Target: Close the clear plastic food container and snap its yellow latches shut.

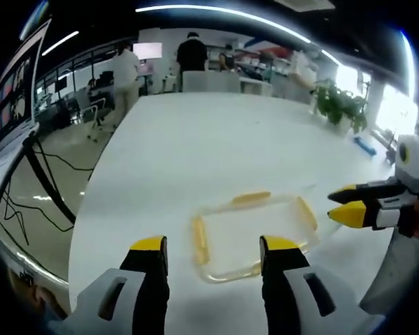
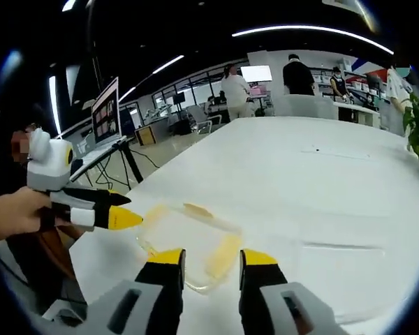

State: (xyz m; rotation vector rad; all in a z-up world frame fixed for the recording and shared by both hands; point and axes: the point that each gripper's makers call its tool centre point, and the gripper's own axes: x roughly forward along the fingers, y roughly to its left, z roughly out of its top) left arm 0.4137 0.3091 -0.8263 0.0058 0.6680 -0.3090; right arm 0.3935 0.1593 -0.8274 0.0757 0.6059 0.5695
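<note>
container (image 1: 255,236) lies on the table (image 1: 216,139), near its close edge. left tool (image 1: 214,252) sits just before it, jaws apart. right tool (image 1: 348,205) is beside the container's right end, in left gripper view. plants (image 1: 341,105) stand at the table's far right. people (image 1: 192,52) stand behind the far end.

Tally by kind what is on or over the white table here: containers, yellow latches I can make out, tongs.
Clear plastic container: 1
Yellow latches visible on it in the left gripper view: 3, far, near-left, right
Tongs: 2, left, right
White table: 1
Total: 7
</note>
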